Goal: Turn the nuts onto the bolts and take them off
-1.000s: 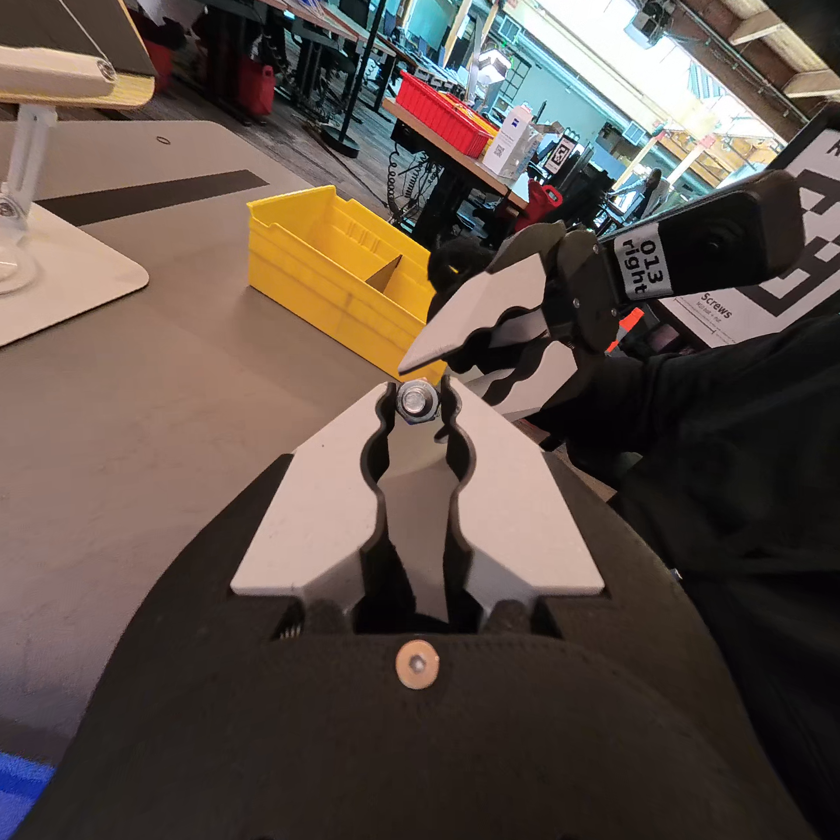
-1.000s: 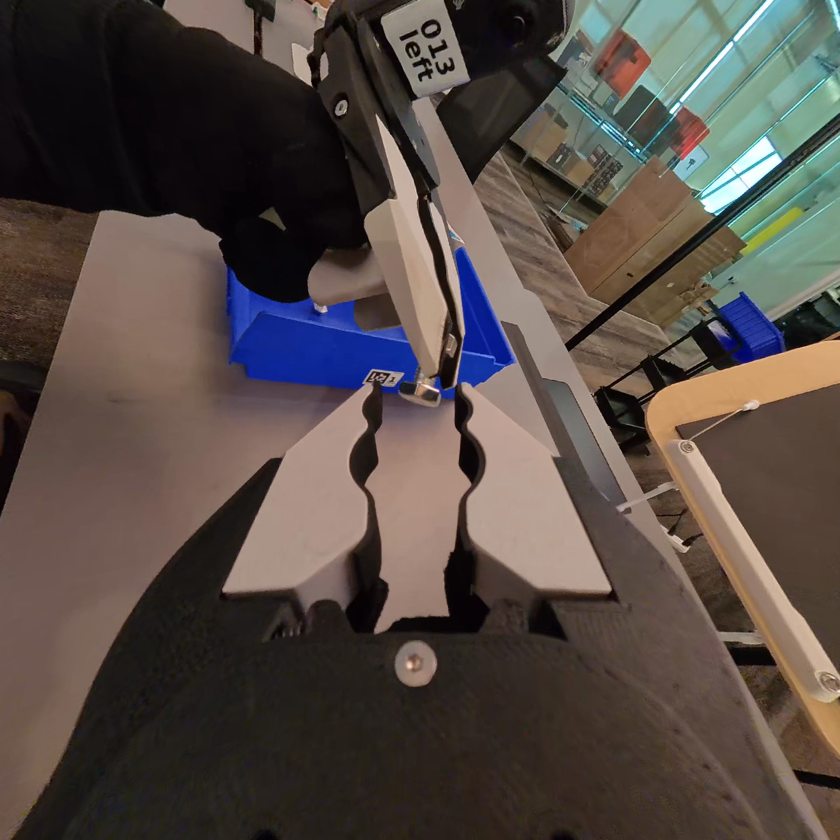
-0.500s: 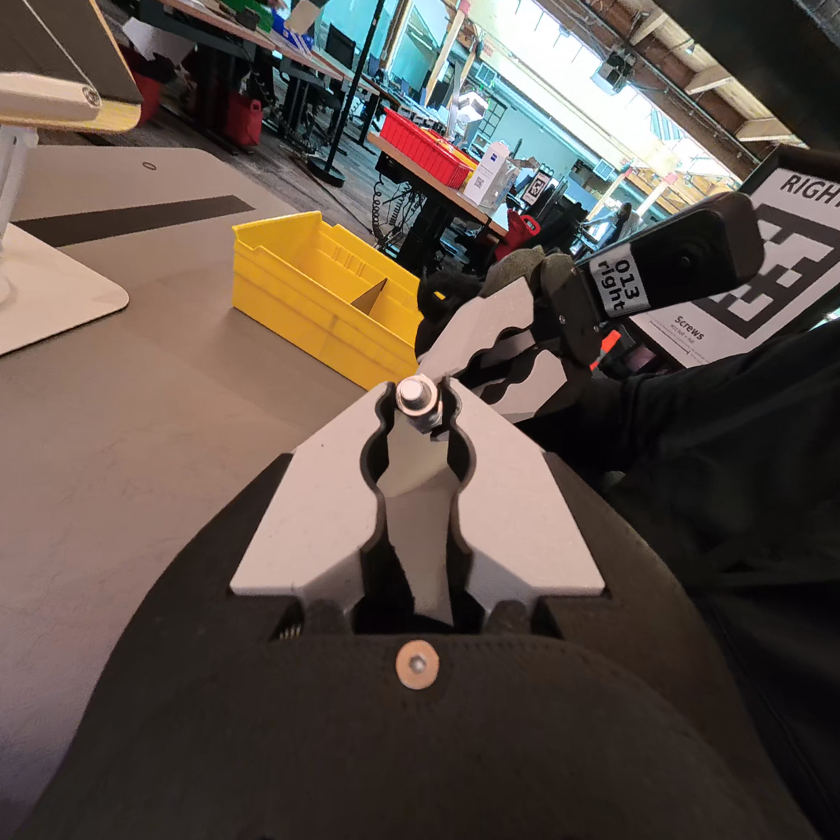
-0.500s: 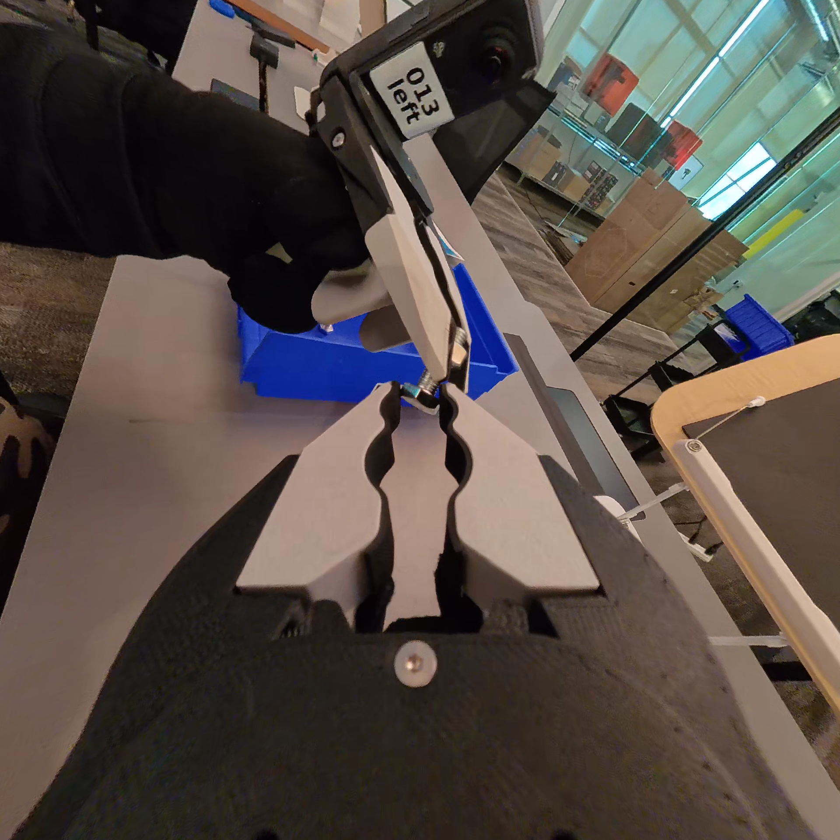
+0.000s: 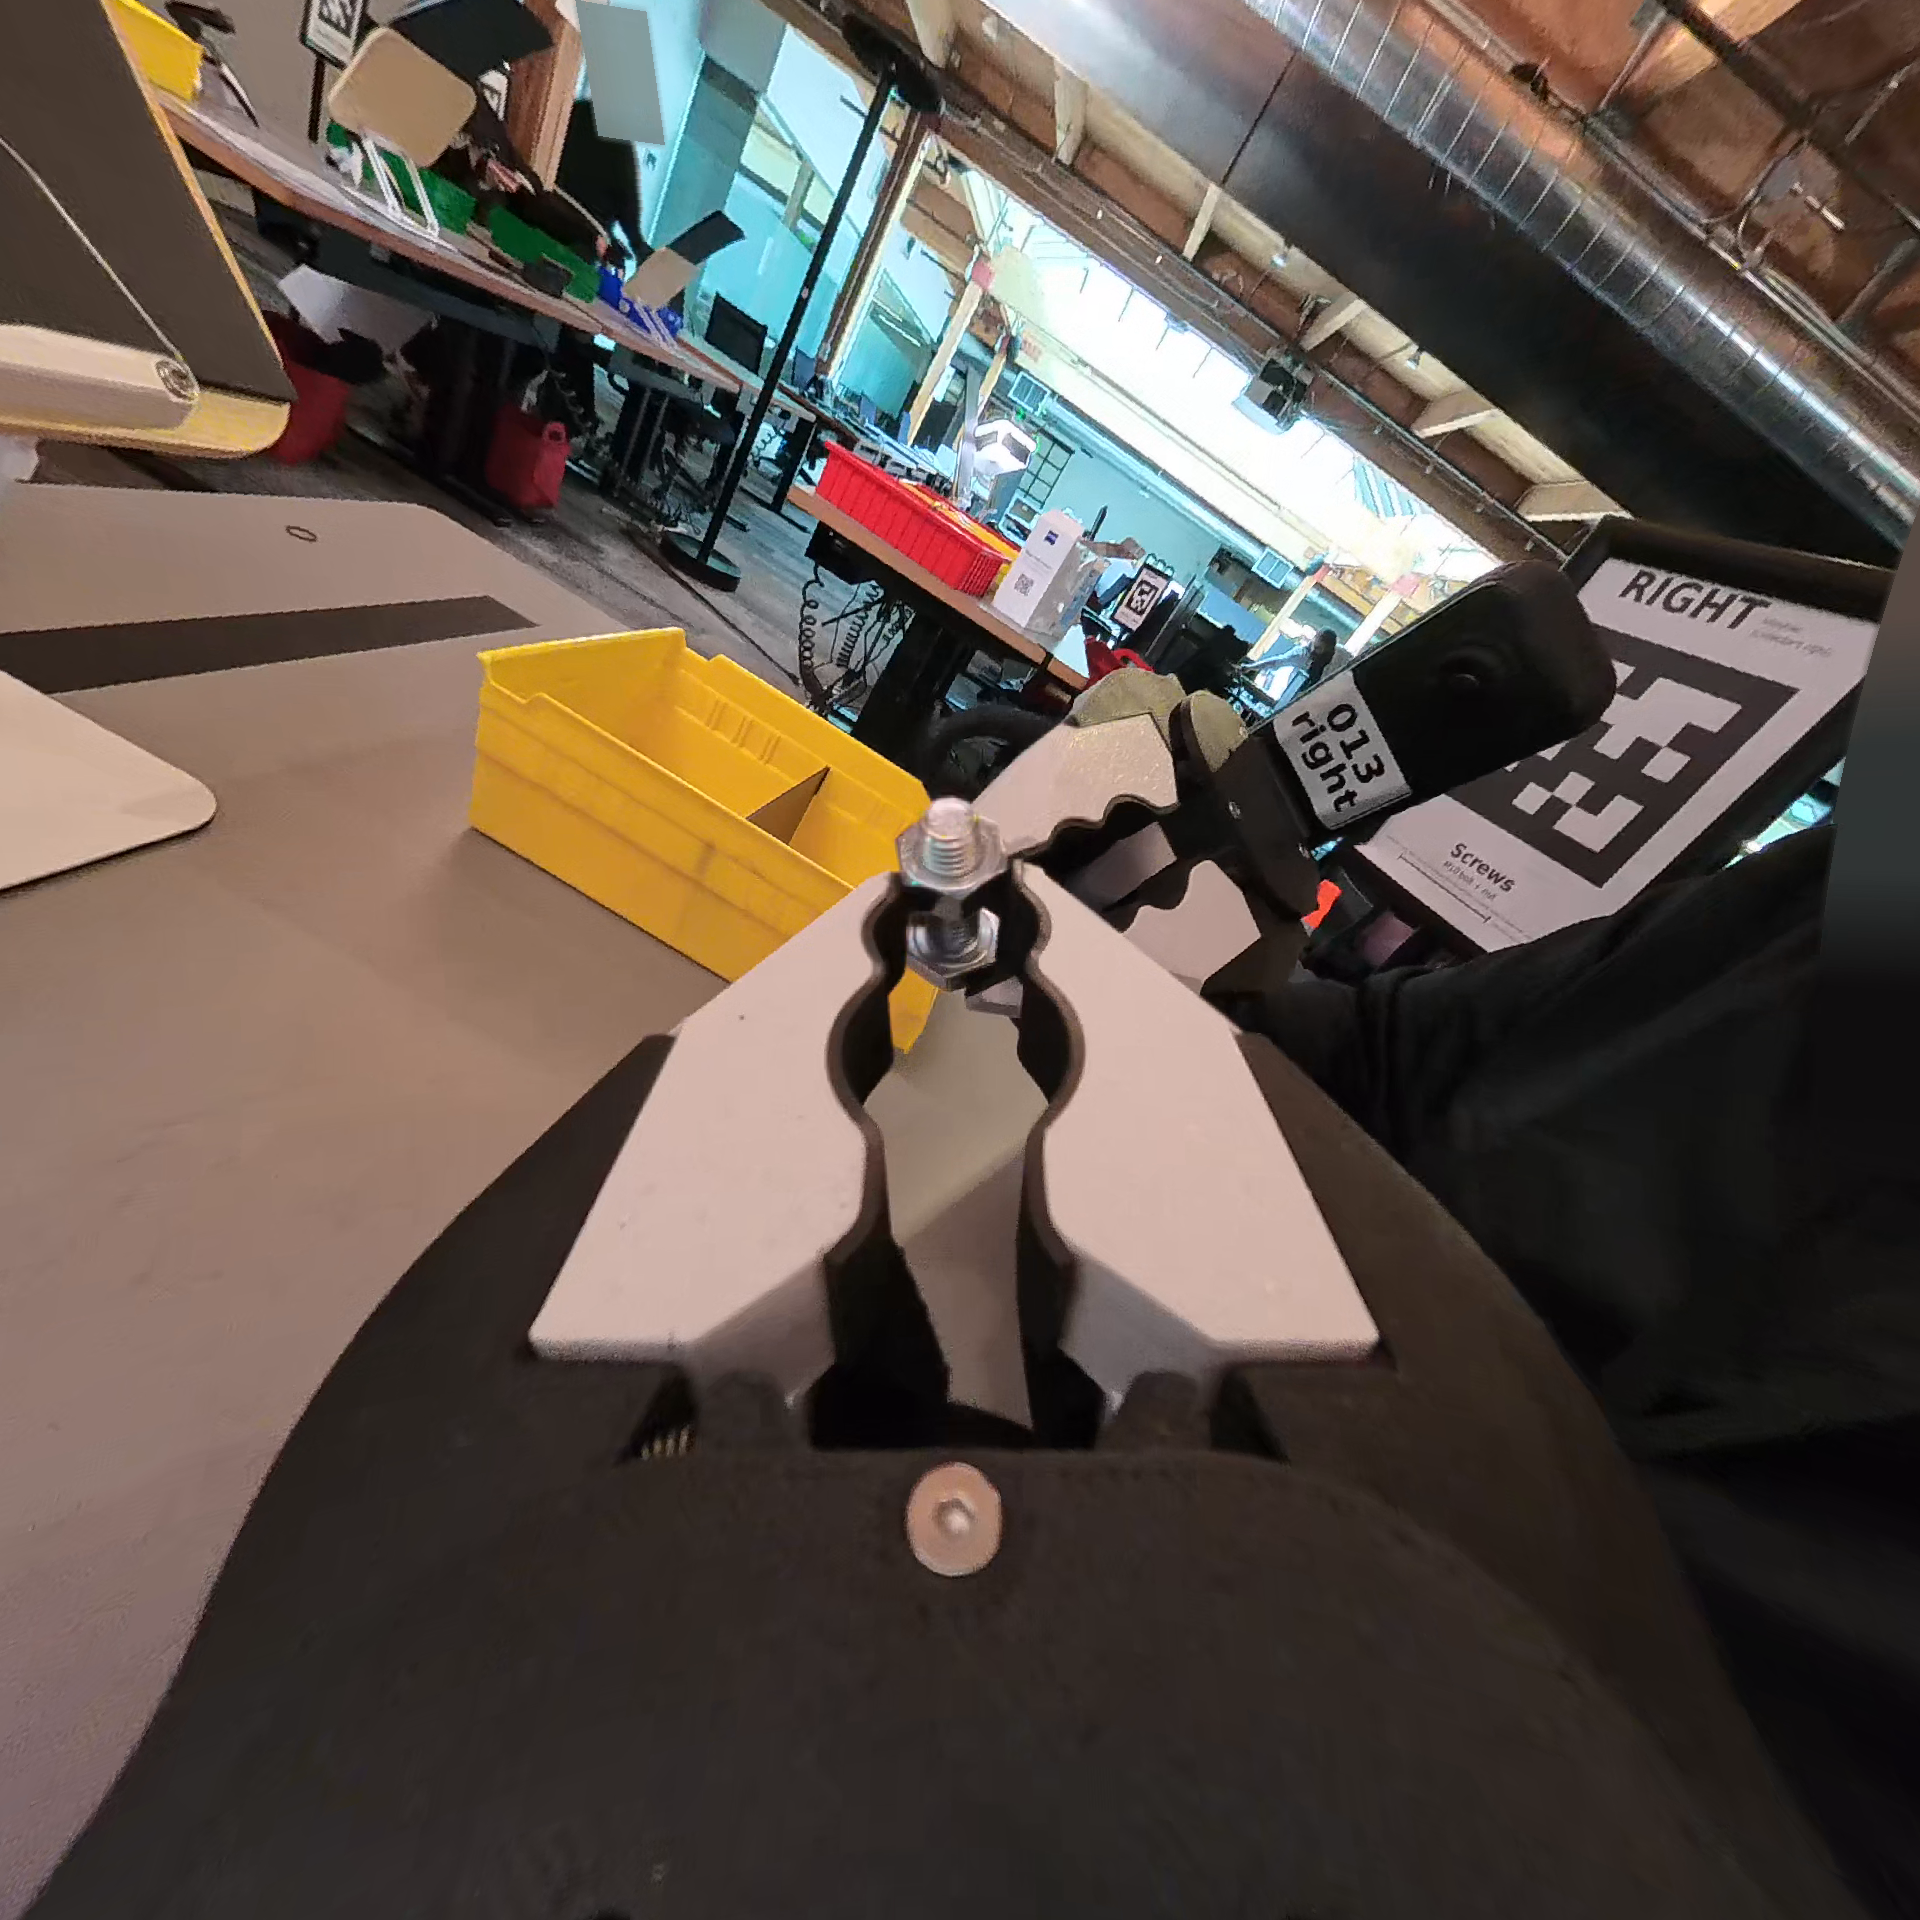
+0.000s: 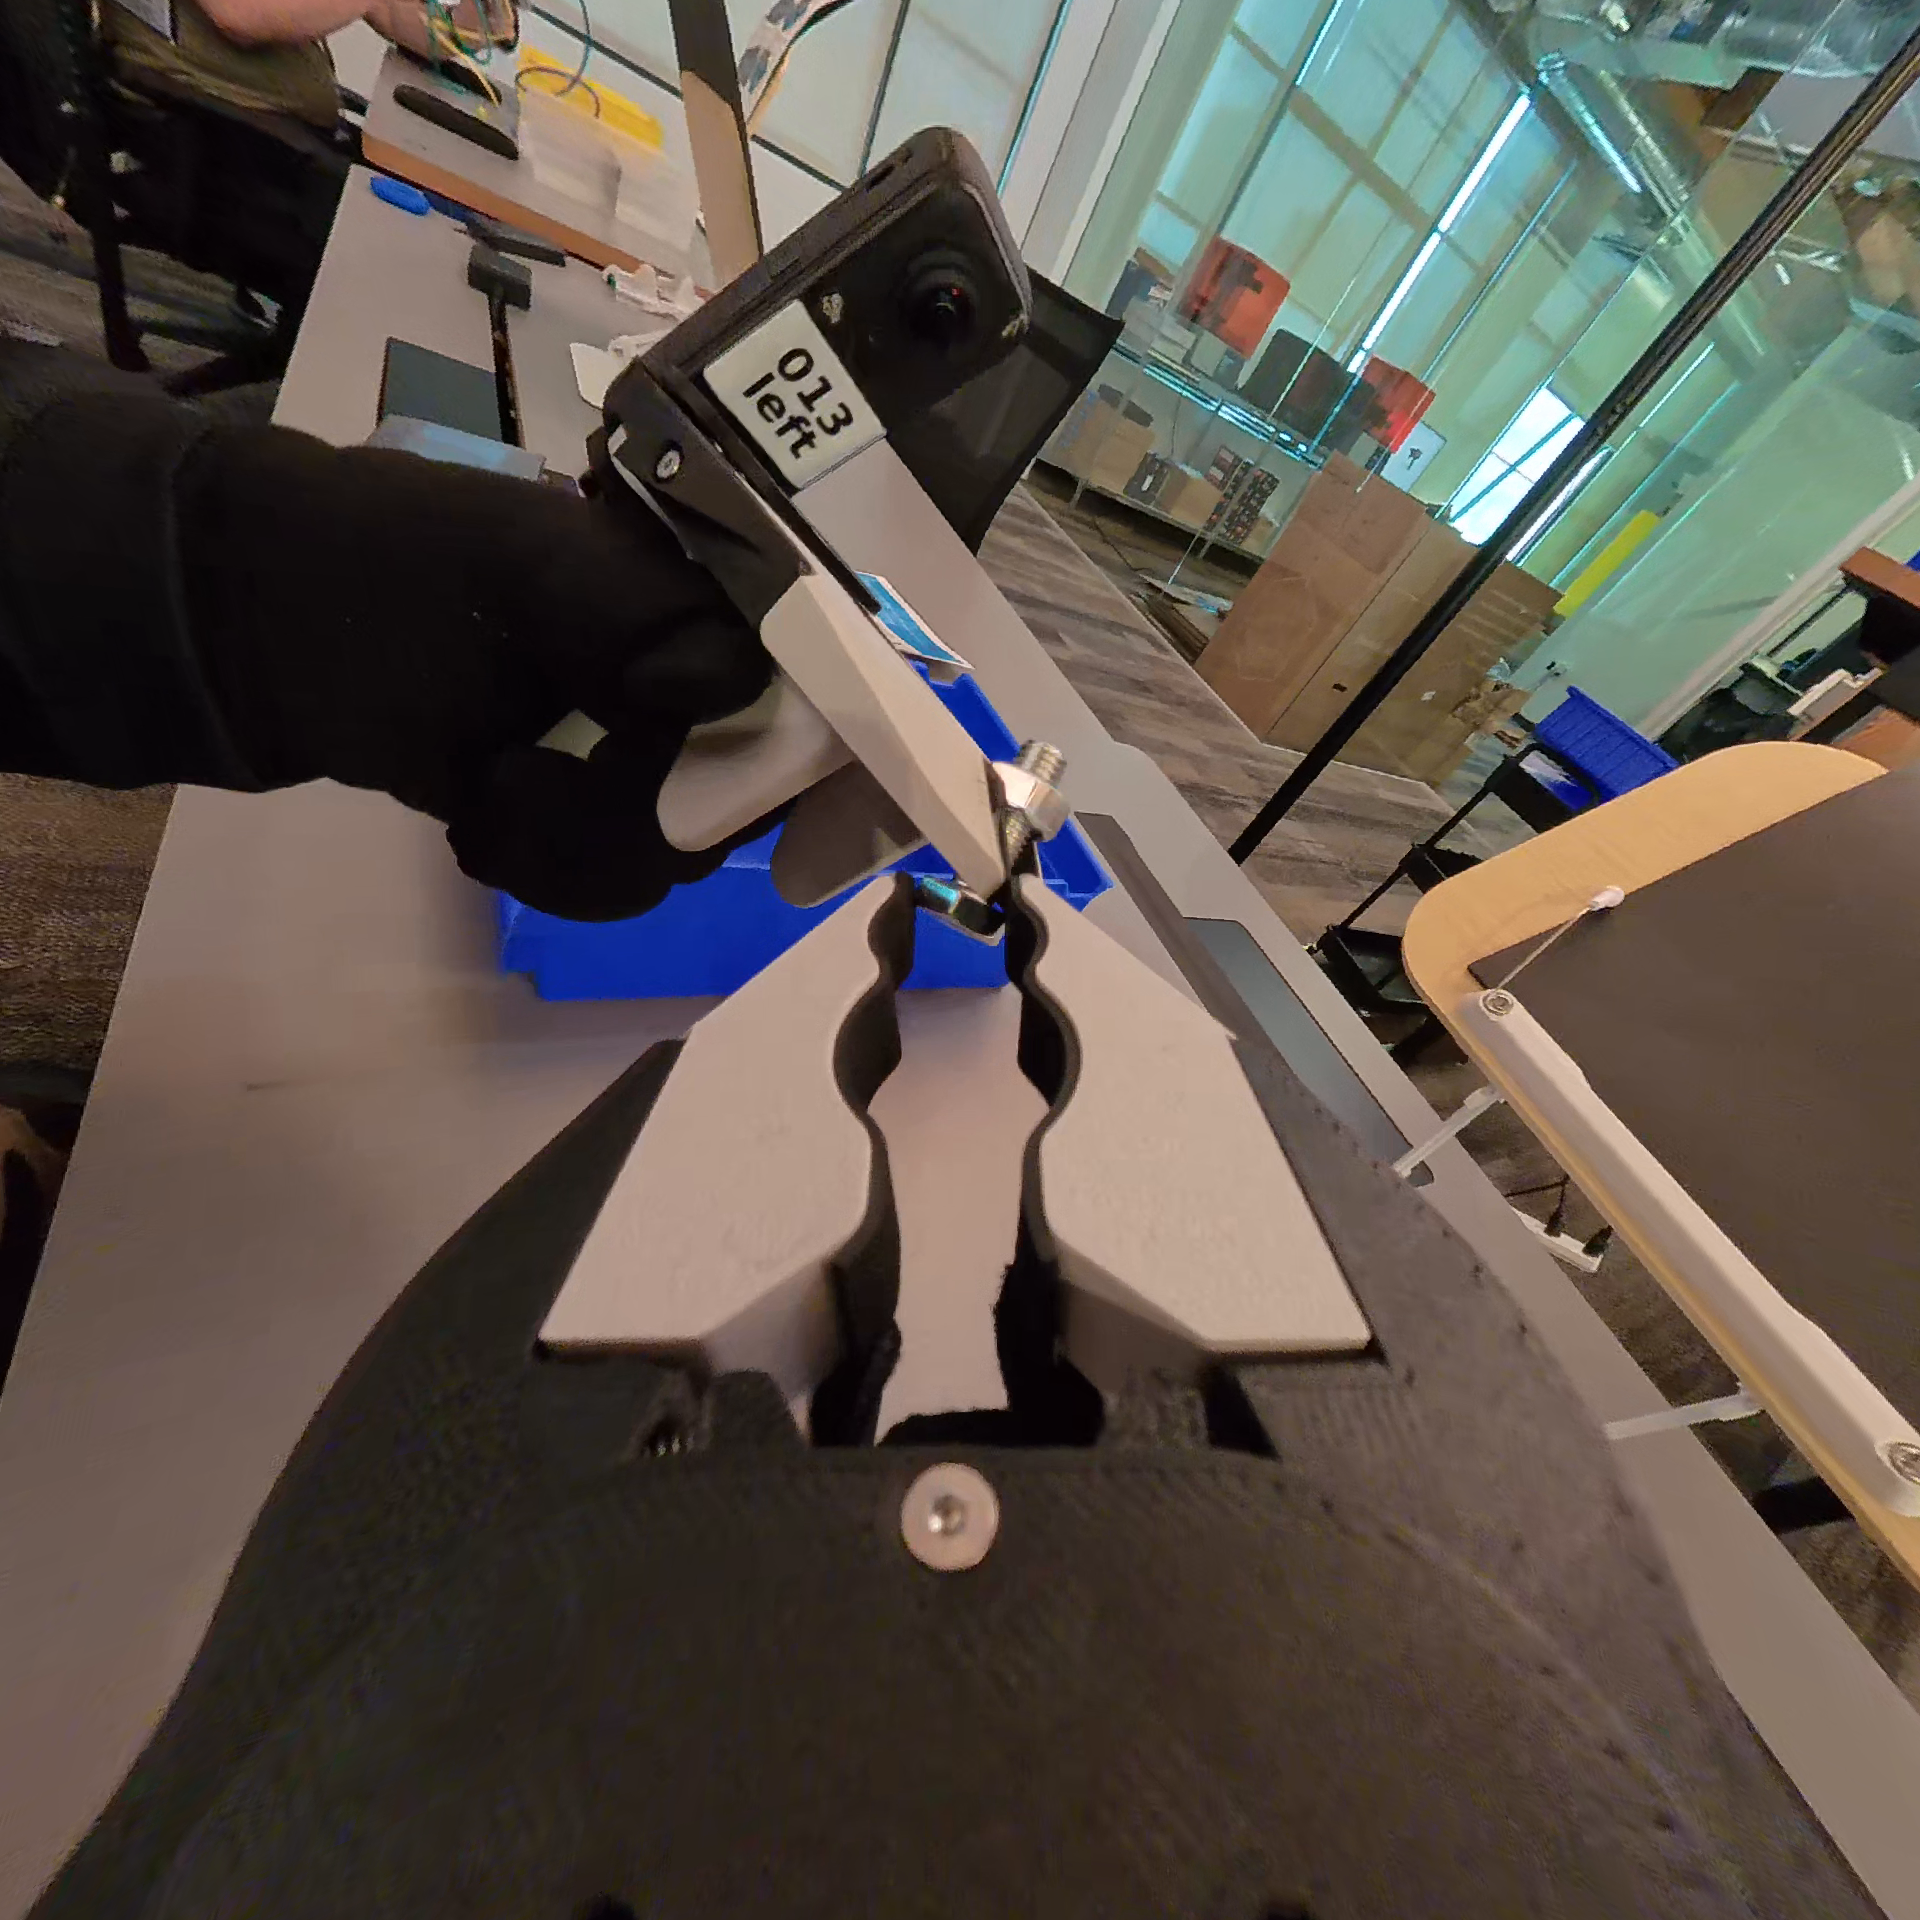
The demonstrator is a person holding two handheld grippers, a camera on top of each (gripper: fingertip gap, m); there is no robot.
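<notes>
In the left wrist view, a bin sits on the desk at frame centre-left, behind the left claw; the right claw lies centre-right, beside the bolt.

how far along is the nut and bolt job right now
Done: the nut is on the bolt, with thread showing on both sides of it. In hand: the left gripper clamps the bolt; the right gripper frames its head, grip unclear. Left: unscrewing the nut; turning direction cannot be told.
</notes>
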